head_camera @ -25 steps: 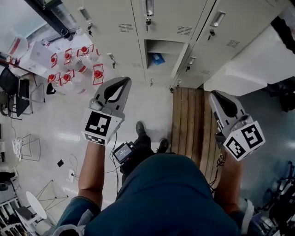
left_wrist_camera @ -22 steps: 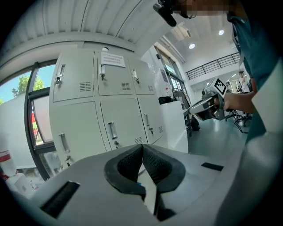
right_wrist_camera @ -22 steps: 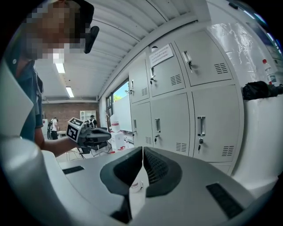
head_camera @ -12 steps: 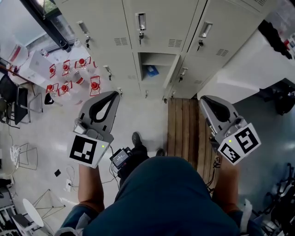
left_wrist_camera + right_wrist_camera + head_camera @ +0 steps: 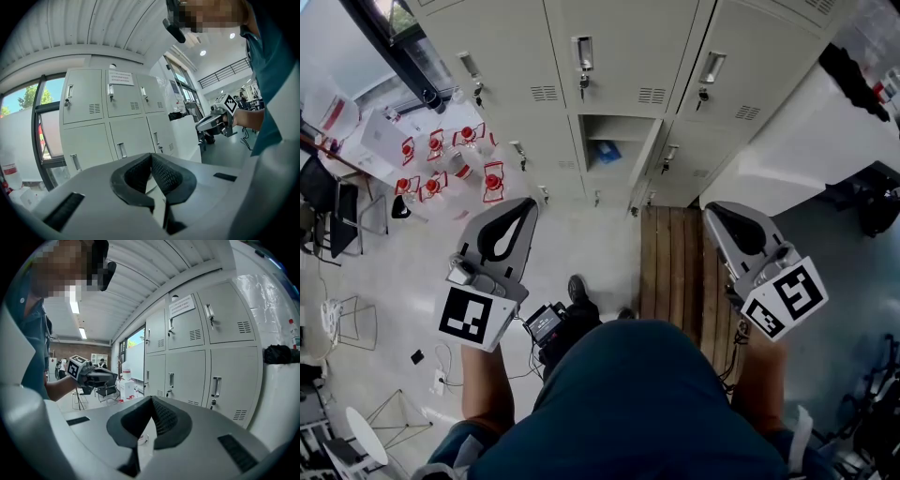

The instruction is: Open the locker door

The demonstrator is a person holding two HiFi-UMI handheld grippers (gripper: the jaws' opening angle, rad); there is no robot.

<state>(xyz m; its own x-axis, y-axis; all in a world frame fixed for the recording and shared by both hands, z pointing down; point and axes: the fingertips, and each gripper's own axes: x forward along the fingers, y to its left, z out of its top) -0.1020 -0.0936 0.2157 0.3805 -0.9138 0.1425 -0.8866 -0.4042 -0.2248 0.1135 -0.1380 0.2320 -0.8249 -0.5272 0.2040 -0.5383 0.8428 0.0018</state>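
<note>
A bank of grey lockers (image 5: pixel 619 56) fills the far side of the head view, in two rows, most doors closed, with handles and small keys hanging at them. To its right a big white block (image 5: pixel 787 141) juts out and narrows the space on that side. A pale floor (image 5: pixel 581 225) stretches from the lockers to the person's feet, and on it a wooden platform (image 5: pixel 675 272) lies in front of the right-hand lockers, its far end touching their base.

On the left, a cluster of bottles with red caps (image 5: pixel 441 159) stands on the floor near the end of the lockers, beside a dark slanting window frame (image 5: pixel 389 47). Nearer the person are folding chairs (image 5: pixel 337 202).

The left gripper (image 5: pixel 525 204) and the right gripper (image 5: pixel 717 211) hang level, well apart from each other and short of the lockers. Each has its jaws together at the tips with nothing between them.

In the lower row, middle column, one locker door (image 5: pixel 652 155) stands swung out edge-on, just above the near left corner of the platform. Its compartment (image 5: pixel 619 127) is exposed, with a small blue item (image 5: pixel 605 150) inside. The floor between the grippers leads straight to it, with the platform's edge along the right.
</note>
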